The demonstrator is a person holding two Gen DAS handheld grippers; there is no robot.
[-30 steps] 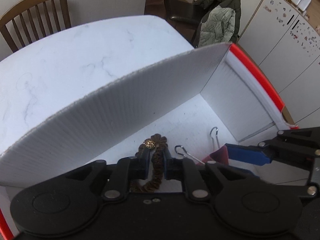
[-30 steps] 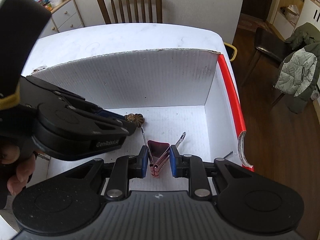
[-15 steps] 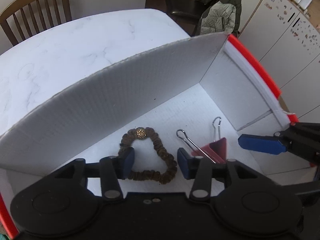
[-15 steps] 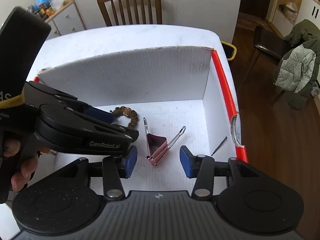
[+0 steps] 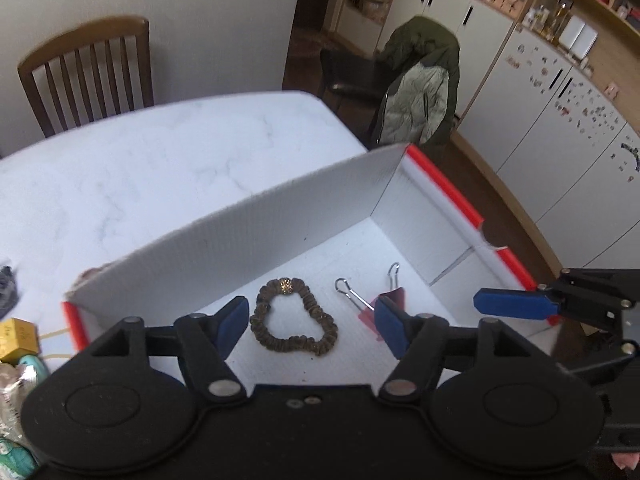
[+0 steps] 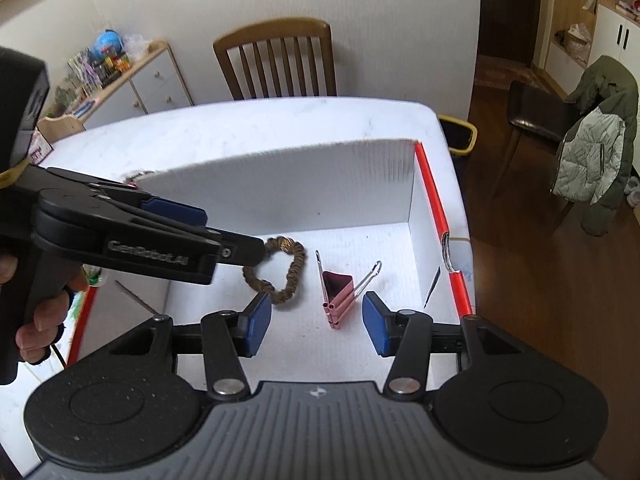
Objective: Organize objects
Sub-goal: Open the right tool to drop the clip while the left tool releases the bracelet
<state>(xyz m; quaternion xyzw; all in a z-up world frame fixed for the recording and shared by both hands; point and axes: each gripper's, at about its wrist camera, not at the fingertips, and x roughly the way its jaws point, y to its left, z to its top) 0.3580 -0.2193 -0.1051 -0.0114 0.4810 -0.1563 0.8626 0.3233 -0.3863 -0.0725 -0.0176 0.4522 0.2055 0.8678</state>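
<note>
Both of your grippers have pulled up and back since 1 second ago — then the left was clamped on the scrunchie and the right on the binder clip; now each item lies free on the box floor.

Left gripper (image 5: pixel 310 326): jaws spread wide, holding nothing, hovering above the brown scrunchie (image 5: pixel 293 317). The scrunchie lies flat in a loose loop, its gold bead at the far end, near the box's far wall.

Right gripper (image 6: pixel 316 320): jaws wide apart, also empty, above the pink binder clip (image 6: pixel 338 292). The clip rests on its side with both wire handles splayed out, just beside the scrunchie, not touching it.

White box (image 6: pixel 296 184): corrugated walls, red edging along the right rim, sitting on the white marble-look table (image 5: pixel 160 152).

Writing — in the right wrist view the side of your left gripper reads "GenRobot.AI" in grey letters. No other text is legible.

Your hand (image 6: pixel 40 320) grips the left handle at the frame's left edge. Small packets at the left wrist view's left edge are too blurred to read.
</note>
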